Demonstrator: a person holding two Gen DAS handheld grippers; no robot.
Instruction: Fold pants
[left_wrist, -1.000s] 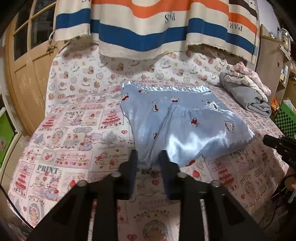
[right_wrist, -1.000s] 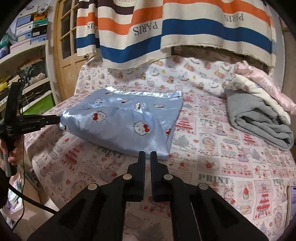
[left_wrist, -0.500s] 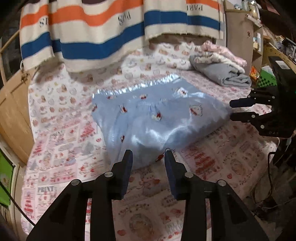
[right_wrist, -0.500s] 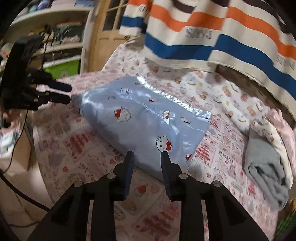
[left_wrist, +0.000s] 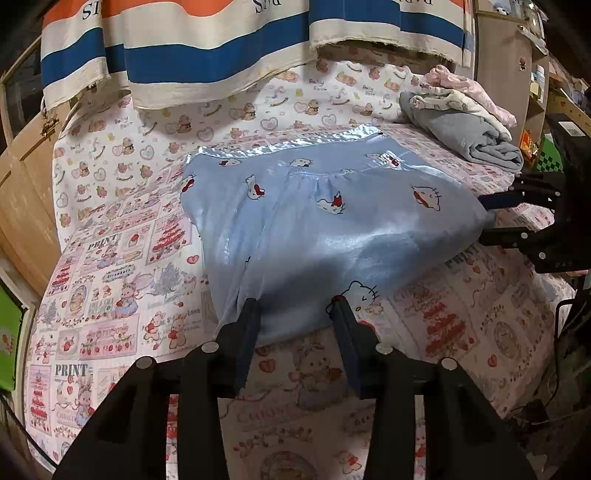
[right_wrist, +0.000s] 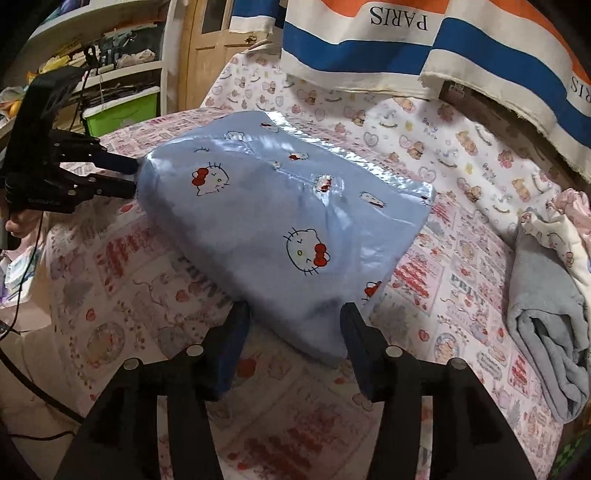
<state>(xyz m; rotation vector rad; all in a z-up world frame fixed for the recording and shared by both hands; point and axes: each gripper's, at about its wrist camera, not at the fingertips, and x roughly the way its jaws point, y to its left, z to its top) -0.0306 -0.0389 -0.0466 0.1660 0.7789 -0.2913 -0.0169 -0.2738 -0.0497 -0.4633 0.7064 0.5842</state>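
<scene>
Left gripper (left_wrist: 293, 308) and right gripper (right_wrist: 294, 314), both narrower a second ago, have just been opening and now straddle opposite near edges of the folded glossy light-blue cat-print pants (left_wrist: 325, 218), pads apparently not pressing; beyond lies a grey folded garment (right_wrist: 546, 332).

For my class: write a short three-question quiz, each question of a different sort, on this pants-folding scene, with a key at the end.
1. True or false: the blue cat-print satin pants lie folded on the printed bedspread.
2. Multiple choice: the left gripper has its jaws A) shut on the pants, B) open at the pants' near edge, C) shut on the striped towel.
3. Short answer: what sits on the bedspread to the right of the pants in the right wrist view, beyond the right gripper?

Key: 1 true; 2 B; 3 a pile of folded clothes, grey on the near side.
</scene>
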